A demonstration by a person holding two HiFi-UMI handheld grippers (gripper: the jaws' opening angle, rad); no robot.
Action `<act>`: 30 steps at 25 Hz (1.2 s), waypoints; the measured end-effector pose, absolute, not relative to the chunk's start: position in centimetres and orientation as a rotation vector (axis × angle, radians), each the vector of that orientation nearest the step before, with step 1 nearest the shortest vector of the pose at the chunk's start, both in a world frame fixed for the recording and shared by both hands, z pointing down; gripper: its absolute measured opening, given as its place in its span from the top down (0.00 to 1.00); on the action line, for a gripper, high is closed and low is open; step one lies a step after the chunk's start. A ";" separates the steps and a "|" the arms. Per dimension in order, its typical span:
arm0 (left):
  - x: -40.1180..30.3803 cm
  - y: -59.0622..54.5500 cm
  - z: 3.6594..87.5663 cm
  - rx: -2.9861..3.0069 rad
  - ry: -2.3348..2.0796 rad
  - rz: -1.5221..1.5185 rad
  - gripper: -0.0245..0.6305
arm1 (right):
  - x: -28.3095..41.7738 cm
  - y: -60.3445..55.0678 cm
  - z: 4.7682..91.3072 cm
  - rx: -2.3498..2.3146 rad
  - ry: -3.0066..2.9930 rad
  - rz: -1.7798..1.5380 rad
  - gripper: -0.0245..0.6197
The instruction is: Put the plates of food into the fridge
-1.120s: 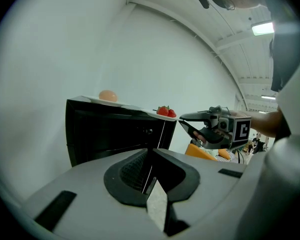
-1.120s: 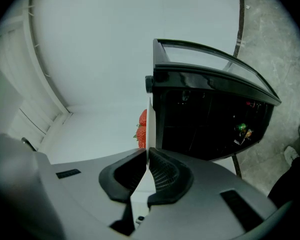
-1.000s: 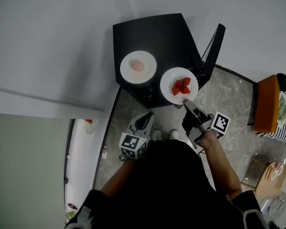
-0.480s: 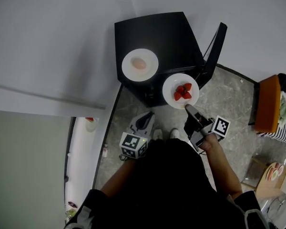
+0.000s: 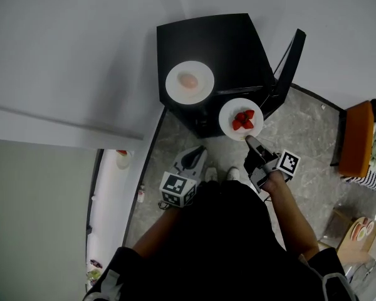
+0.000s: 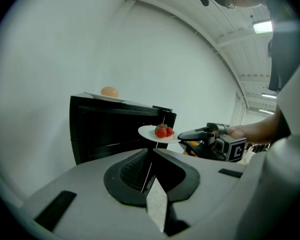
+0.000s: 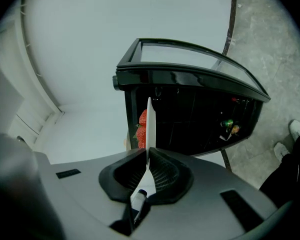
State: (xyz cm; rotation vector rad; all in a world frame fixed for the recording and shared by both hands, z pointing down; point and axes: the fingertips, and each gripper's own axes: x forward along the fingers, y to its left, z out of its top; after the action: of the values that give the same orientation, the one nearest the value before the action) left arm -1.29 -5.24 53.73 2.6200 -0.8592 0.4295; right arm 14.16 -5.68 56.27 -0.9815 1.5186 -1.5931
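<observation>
On the fridge top: a white plate [image 5: 177,88] with one round, pale-orange food item [image 5: 188,80] sat near the front left corner of the small black fridge [image 5: 232,39], well apart from both grippers.
Before the fridge's open front: the strawberry plate [image 5: 229,123], also white, carried a cluster of strawberries [image 5: 243,120]. It hung level in the air near the front right corner, below the top edge, and only the gripper touched it.
Right gripper: the right gripper [image 5: 249,140] had its jaws clamped on the near rim of the strawberry plate. Its own view showed the plate edge-on between the pads, with the berries on one side.
Left gripper: the left gripper [image 5: 198,152] was lower and to the left, over the floor. Its jaws were pressed together with nothing between them, and it pointed towards the fridge.
Fridge door: the fridge door [image 5: 289,68], a glass pane in a black frame, stood swung out at the fridge's right side.
Fridge interior: it was dark, and the small items [image 7: 227,125] within the opening were too small to name.
Floor: the grey stone-patterned floor [image 5: 313,127] ran in front of and to the right of the fridge. The person's shoes [image 5: 218,175] stood just behind the grippers.
Surroundings: a white wall [image 5: 81,55] stood behind and left of the fridge. An orange seat [image 5: 353,137] was at the right edge, well apart.
</observation>
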 end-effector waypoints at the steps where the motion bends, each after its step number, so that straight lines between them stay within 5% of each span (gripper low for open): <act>1: -1.3 -5.3 53.7 2.622 -0.861 0.431 0.93 | 14.1 -5.8 56.7 -0.984 1.518 -1.597 0.91; 30: -1.3 -6.1 55.1 2.586 -0.870 0.472 0.93 | 16.0 -13.2 63.9 -1.113 1.422 -1.583 0.91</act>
State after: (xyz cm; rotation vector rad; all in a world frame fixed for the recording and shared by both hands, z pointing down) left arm -1.29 -6.14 55.14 2.5860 -0.8699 0.4717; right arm 15.98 -13.23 63.85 -1.1134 1.4225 -1.5832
